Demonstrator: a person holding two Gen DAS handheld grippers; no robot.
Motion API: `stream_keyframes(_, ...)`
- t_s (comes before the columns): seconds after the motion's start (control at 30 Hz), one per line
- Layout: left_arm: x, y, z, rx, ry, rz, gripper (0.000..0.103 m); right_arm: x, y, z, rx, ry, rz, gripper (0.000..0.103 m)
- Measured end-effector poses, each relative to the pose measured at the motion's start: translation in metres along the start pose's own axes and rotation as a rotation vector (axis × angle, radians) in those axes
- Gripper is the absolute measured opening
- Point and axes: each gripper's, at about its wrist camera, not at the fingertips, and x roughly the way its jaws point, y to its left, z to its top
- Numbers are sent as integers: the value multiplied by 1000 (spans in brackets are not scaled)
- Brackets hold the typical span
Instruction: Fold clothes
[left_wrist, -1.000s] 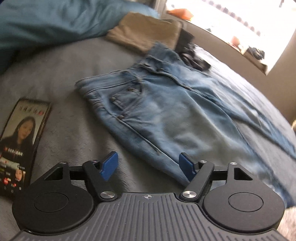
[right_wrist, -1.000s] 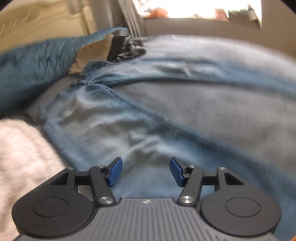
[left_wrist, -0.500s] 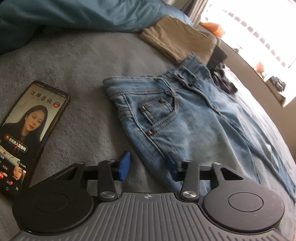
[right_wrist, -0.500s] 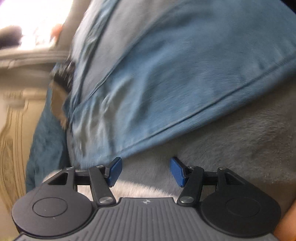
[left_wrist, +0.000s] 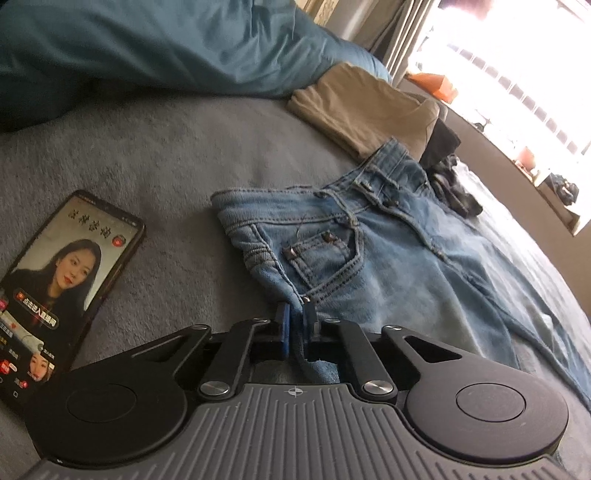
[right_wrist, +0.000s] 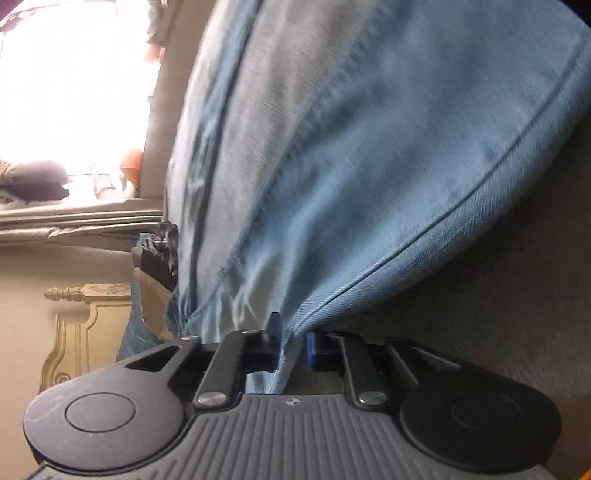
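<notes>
While the jeans (left_wrist: 373, 266) lie spread on the grey bed (left_wrist: 155, 162), the left claw (left_wrist: 295, 321) is clenched on their side seam by the pocket and the right claw (right_wrist: 291, 338) pinches a leg edge, good holds for heavy, limp denim.

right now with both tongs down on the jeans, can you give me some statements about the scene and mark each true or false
1. The left tongs are shut on the jeans near the front pocket. True.
2. The right tongs are open and hold nothing. False: they are shut on a fold of the jeans.
3. A phone with a lit screen lies on the grey blanket. True.
4. The phone rests on the jeans. False: it lies apart from them.
5. A folded tan garment lies beyond the waistband. True.
</notes>
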Motion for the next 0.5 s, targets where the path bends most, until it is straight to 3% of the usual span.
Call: stream_keyframes(0.5,-3,-61,41,101,-164,-125,0,16,89,70,-213,-137,66,6)
